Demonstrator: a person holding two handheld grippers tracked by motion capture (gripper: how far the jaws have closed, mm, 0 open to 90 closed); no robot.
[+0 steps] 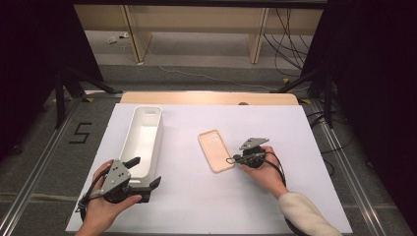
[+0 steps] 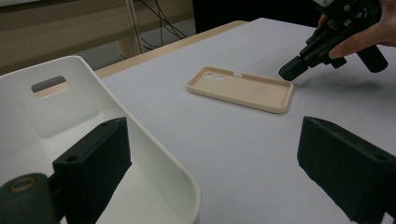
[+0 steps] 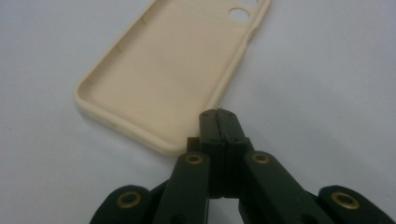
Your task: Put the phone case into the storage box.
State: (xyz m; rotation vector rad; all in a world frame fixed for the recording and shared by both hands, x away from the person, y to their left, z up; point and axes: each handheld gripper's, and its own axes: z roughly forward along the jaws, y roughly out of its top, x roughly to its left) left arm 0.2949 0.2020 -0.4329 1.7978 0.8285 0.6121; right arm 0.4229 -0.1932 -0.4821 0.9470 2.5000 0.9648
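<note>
the phone case [image 1: 216,150] lies flat on the counter [image 1: 275,128] beside the white bin [image 1: 142,140], so the right hand-held gripper [image 1: 230,160], jaws pressed together and empty at its corner, should open before taking the rim, while the left hand-held gripper [image 1: 145,177] waits wide open astride the bin's near wall.

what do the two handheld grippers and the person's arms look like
Both grippers are black, each with a grey three-cornered plate on top: the left gripper has blocky black jaws, and the right gripper has brass-coloured rivets at its linkage. A black cable trails from the right one. The right arm wears a cream sleeve; the left hand is bare.
</note>
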